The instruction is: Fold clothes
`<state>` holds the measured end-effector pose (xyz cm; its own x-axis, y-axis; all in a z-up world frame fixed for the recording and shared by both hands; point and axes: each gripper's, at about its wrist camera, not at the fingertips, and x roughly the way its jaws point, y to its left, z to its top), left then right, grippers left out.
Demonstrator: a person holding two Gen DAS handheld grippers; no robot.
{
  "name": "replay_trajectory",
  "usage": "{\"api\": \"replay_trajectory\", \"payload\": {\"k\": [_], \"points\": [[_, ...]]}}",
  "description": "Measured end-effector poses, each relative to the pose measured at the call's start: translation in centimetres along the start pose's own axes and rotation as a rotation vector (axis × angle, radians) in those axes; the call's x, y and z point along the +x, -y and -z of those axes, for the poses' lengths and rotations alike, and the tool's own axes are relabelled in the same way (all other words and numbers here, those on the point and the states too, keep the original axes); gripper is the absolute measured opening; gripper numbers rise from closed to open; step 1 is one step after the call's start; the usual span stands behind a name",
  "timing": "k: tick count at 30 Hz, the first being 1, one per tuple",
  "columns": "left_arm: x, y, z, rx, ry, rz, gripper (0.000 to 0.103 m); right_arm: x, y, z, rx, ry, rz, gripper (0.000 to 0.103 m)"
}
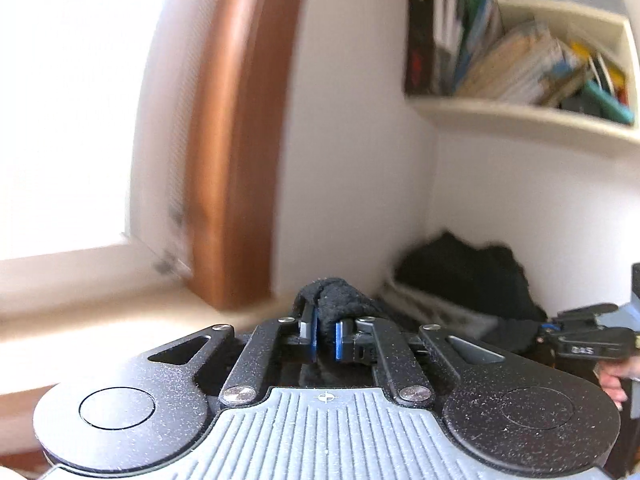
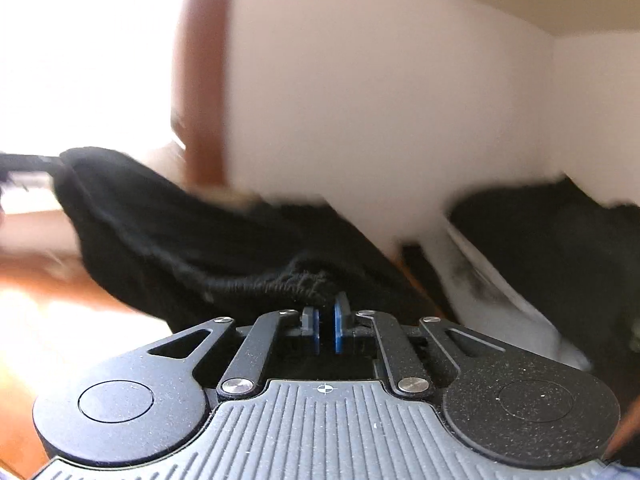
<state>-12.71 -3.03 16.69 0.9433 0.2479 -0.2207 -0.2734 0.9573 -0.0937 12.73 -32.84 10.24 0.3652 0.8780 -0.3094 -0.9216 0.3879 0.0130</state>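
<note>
Black knitted cloth was what both tools held. The left gripper (image 1: 326, 336) had its blue pads (image 1: 313, 334) closed on a thick fold of the black garment (image 1: 340, 304), which bulged up over the fingertips. The right gripper (image 2: 326, 326) pinched the gathered, elastic-looking edge of the same black garment (image 2: 180, 232); its jaws stood almost together with the cloth between them.

From the right gripper the garment stretched up and to the left as a taut band, and at its far left end a dark shape could be the other tool, but it was too blurred to tell. In the left wrist view the right gripper (image 1: 576, 330) appeared at the right edge, with a hand (image 1: 614, 380) under it and dark cloth running toward it.

Behind the garment lay a pile of dark clothes (image 1: 468, 276) on something white, close to the corner of the white wall (image 1: 352, 160). A brown wooden frame (image 1: 236, 140) stood at the left beside a bright window. High on the right a cream shelf (image 1: 520, 116) carried leaning books (image 1: 520, 60).
</note>
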Motion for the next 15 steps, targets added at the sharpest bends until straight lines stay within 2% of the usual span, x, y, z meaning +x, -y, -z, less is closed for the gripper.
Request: {"api": "replay_trajectory", "payload": {"k": [7, 11, 15], "points": [[-10.9, -7.3, -4.8, -0.028, 0.134, -0.165, 0.008, -0.6, -11.9, -7.5, -0.102, 0.107, -0.251, 0.008], [-17.8, -12.6, -5.7, -0.044, 0.175, -0.279, 0.007, 0.1, -20.3, -10.2, -0.156, 0.135, -0.426, 0.008], [-24.2, -17.6, -5.4, -0.052, 0.181, -0.409, 0.007, 0.9, -28.3, -11.2, -0.201, 0.132, -0.596, 0.008]]}}
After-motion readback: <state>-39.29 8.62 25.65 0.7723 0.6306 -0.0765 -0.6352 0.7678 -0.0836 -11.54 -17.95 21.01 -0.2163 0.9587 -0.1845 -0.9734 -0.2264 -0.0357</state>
